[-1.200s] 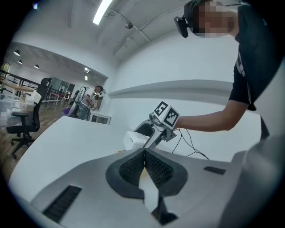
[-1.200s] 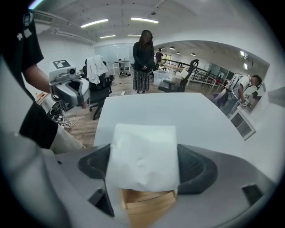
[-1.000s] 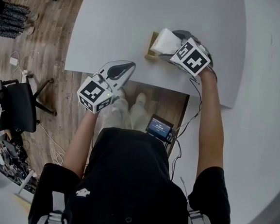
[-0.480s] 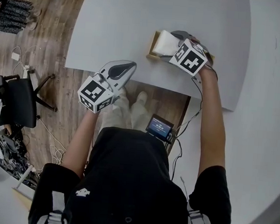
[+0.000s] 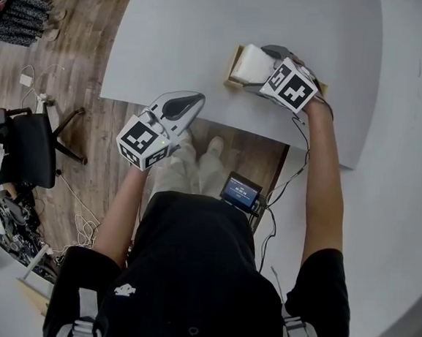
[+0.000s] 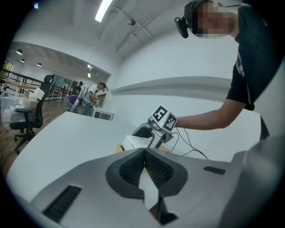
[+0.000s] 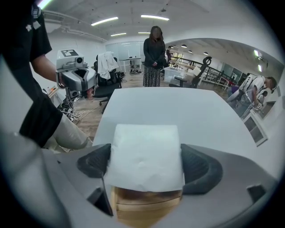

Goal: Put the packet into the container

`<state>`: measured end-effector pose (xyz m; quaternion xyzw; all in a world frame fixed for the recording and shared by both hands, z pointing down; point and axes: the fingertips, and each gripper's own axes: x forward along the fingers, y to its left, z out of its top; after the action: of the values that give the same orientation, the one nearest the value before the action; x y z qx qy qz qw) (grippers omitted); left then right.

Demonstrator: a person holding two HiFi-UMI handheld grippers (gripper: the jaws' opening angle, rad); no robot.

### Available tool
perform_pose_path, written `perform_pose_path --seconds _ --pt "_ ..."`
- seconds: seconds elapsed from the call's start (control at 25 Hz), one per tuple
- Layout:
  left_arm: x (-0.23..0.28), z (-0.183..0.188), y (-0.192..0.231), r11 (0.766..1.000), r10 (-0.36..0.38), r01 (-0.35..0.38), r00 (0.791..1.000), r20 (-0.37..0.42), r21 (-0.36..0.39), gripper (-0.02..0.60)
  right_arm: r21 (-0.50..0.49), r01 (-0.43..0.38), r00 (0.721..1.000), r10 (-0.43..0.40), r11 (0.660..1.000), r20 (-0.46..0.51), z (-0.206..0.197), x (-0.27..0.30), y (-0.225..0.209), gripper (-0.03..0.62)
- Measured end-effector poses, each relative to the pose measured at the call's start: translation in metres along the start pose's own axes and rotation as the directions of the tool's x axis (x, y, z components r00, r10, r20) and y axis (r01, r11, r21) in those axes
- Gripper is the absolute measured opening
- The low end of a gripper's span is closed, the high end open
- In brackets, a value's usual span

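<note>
A white packet (image 5: 250,63) sits tilted over a small wooden container (image 5: 232,68) near the front edge of the white table (image 5: 201,31). My right gripper (image 5: 262,73) is shut on the packet, one jaw on each side. In the right gripper view the packet (image 7: 146,156) fills the gap between the jaws, and the wooden container (image 7: 144,205) shows just under it. My left gripper (image 5: 187,103) hangs at the table's front edge, left of the container, shut and empty. The left gripper view shows its shut jaws with the packet (image 6: 135,142) beyond.
A black office chair (image 5: 28,159) and cables lie on the wooden floor at the left. A small device with a lit screen (image 5: 240,192) hangs by the person's legs. A person (image 7: 153,55) stands beyond the table's far end.
The right gripper has barely shifted while holding the packet over the container. The left gripper has stayed where it was.
</note>
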<state>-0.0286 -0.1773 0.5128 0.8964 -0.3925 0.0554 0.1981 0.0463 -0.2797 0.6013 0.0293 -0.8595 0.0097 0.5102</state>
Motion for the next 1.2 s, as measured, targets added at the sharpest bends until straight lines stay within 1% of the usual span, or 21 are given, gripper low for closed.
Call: perform_pose_path --seconds 0.12,0.24,0.36,0.52,0.64,0.72,0.8,0.84,0.88,0.92,0.96,1.08,1.16,1.2 --pt "-0.003 0.0 0.001 1.0 0.002 -0.002 1.0 -0.002 -0.003 0.008 -0.017 -0.011 1.0 0.011 1.0 -0.014 0.001 0.0 0.002 0.469" --pt "-0.005 0.001 0.003 1.0 0.006 -0.006 1.0 -0.001 -0.004 0.008 -0.039 -0.004 1.0 0.003 0.999 -0.005 0.005 -0.003 0.001 0.469" --pt "-0.005 0.0 0.003 1.0 0.009 -0.009 1.0 0.003 -0.002 0.008 -0.024 0.015 1.0 -0.015 1.0 0.012 0.007 -0.006 -0.005 0.469" --pt "-0.005 0.001 0.002 1.0 0.004 -0.004 1.0 0.004 0.005 0.008 0.035 0.067 0.992 -0.071 0.997 0.108 0.019 -0.02 -0.016 0.468" --pt "-0.006 0.003 -0.001 1.0 0.002 -0.002 1.0 0.011 0.014 0.008 0.083 0.099 0.977 -0.113 0.992 0.183 0.03 -0.039 -0.011 0.468" --pt "-0.006 0.007 -0.006 1.0 -0.002 0.001 1.0 0.021 0.025 0.009 0.132 0.112 0.961 -0.141 0.985 0.238 0.033 -0.053 -0.002 0.466" --pt "-0.007 0.017 -0.01 0.999 -0.01 0.008 0.999 0.035 0.041 0.008 0.205 0.12 0.934 -0.181 0.971 0.307 0.038 -0.07 0.007 0.461" --pt "-0.009 0.023 -0.013 0.999 -0.015 0.013 0.999 0.044 0.051 0.008 0.246 0.128 0.915 -0.21 0.961 0.343 0.041 -0.081 0.012 0.442" --pt "-0.011 0.029 -0.017 0.998 -0.021 0.018 0.998 0.053 0.062 0.008 0.286 0.145 0.892 -0.251 0.947 0.377 0.044 -0.093 0.017 0.375" --pt "-0.014 0.035 -0.02 0.997 -0.028 0.023 0.998 0.062 0.074 0.008 0.322 0.17 0.865 -0.297 0.931 0.404 0.046 -0.106 0.021 0.26" --pt "-0.017 0.042 -0.024 0.996 -0.034 0.027 0.997 0.072 0.085 0.009 0.351 0.194 0.839 -0.341 0.916 0.425 0.047 -0.118 0.027 0.194" --pt "-0.028 0.057 -0.038 0.993 -0.05 0.039 0.994 0.1 0.112 0.008 0.405 0.264 0.764 -0.446 0.876 0.467 0.052 -0.152 0.051 0.107" --pt "-0.035 0.067 -0.048 0.992 -0.068 0.054 0.99 0.126 0.113 0.008 0.434 0.319 0.702 -0.517 0.843 0.489 0.056 -0.175 0.066 0.055" --pt "-0.039 0.073 -0.053 0.992 -0.08 0.065 0.987 0.142 0.108 0.008 0.45 0.335 0.673 -0.545 0.828 0.5 0.057 -0.185 0.073 0.04"
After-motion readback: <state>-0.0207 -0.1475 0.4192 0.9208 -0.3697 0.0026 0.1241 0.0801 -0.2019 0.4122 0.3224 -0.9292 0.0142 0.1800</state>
